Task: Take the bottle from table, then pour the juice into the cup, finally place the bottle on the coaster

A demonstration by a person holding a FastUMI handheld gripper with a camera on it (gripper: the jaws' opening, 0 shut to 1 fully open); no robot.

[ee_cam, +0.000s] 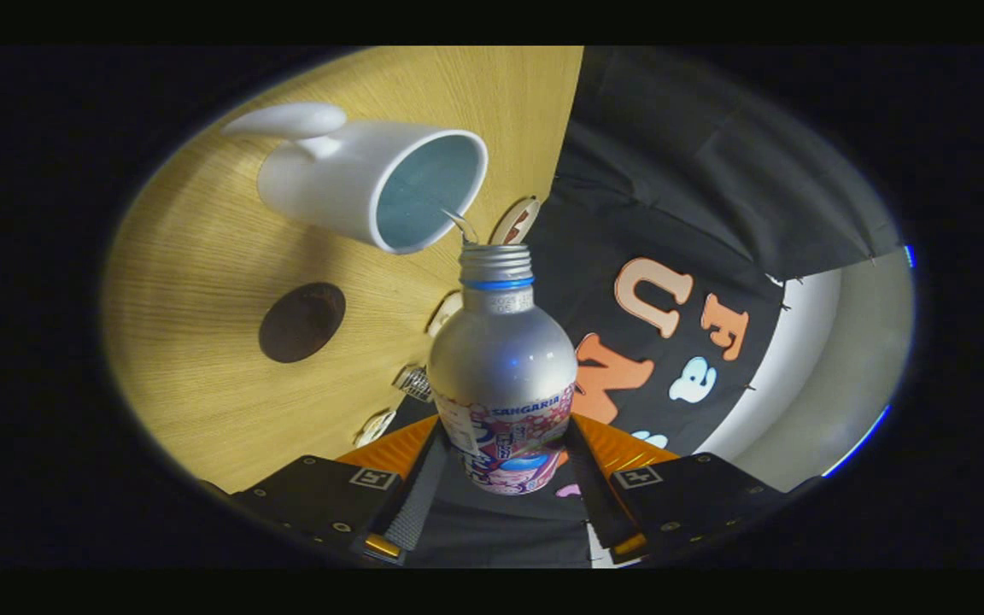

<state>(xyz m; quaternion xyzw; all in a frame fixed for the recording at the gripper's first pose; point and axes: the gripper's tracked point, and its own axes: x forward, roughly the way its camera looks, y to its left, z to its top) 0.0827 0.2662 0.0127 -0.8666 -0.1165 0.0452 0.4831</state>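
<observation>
My gripper [505, 461] is shut on a silver bottle [502, 359], both fingers pressing on its labelled lower body. The whole view is rolled sideways, so the bottle is tipped over. Its open threaded neck with a blue ring points at a white cup [372, 184] with a handle, which stands on the wooden table [202, 282]. A thin stream of liquid [462, 224] runs from the bottle's mouth into the cup's pale interior. A dark round coaster [302, 322] lies on the table beside the cup, off to the side of the bottle.
Several small flat tags [516, 220] lie along the table's edge close to the bottle. Beyond that edge hangs the booth's black cloth wall [671, 171], with a pale floor strip [834, 359] further out.
</observation>
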